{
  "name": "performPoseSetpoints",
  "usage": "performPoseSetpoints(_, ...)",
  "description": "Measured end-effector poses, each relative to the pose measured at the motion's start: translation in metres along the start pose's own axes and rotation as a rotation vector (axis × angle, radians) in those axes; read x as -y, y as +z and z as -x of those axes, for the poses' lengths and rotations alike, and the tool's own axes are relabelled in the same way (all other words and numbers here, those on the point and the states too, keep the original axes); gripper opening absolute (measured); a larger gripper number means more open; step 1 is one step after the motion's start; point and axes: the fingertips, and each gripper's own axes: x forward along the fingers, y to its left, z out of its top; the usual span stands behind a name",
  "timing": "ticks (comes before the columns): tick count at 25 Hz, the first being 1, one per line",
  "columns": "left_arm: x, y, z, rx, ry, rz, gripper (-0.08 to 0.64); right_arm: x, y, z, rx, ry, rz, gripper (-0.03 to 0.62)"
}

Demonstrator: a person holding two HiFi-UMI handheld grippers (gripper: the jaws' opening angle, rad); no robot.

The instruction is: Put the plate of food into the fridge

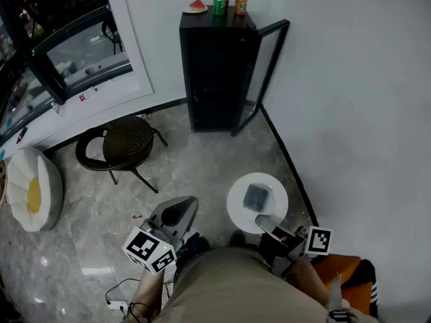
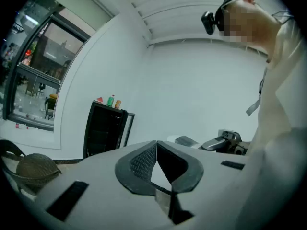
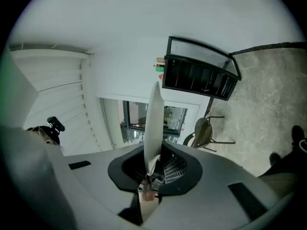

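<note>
A person stands on the pale stone floor point(image 1: 202, 170), well apart from the black fridge point(image 1: 215, 73), whose glass door point(image 1: 262, 69) hangs open toward the wall. The right gripper point(image 1: 267, 225) is clamped on the near rim of a white plate point(image 1: 237, 206), which carries a greyish piece of food point(image 1: 256, 197) and is held out roughly flat over the floor. The left gripper point(image 1: 177, 214), jaws together and holding nothing, hovers just beside it. With the door already open, the step in hand looks to be the carry. The plate hangs from one edge only, so it calls for a level wrist and an unhurried walk. A straight approach past the door's edge to a shelf would follow. A wicker chair point(image 1: 125, 143) stands off to the left.
</note>
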Motion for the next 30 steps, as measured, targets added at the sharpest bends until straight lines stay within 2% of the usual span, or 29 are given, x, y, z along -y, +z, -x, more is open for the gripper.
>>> performPoseSetpoints(6, 0.016, 0.001, -0.016, -0.013, -0.011, -0.015, 0.011, 0.0, 0.012, 0.009, -0.018, 0.006, 0.017, 0.055)
performPoseSetpoints(24, 0.059, -0.002, -0.079, -0.021, 0.071, -0.036, 0.011, 0.017, 0.07, 0.05, -0.106, 0.02, 0.05, 0.055)
performPoseSetpoints(30, 0.07, -0.003, -0.102, -0.053, 0.114, -0.101, 0.011, 0.023, 0.09, 0.056, -0.125, 0.03, 0.047, 0.055)
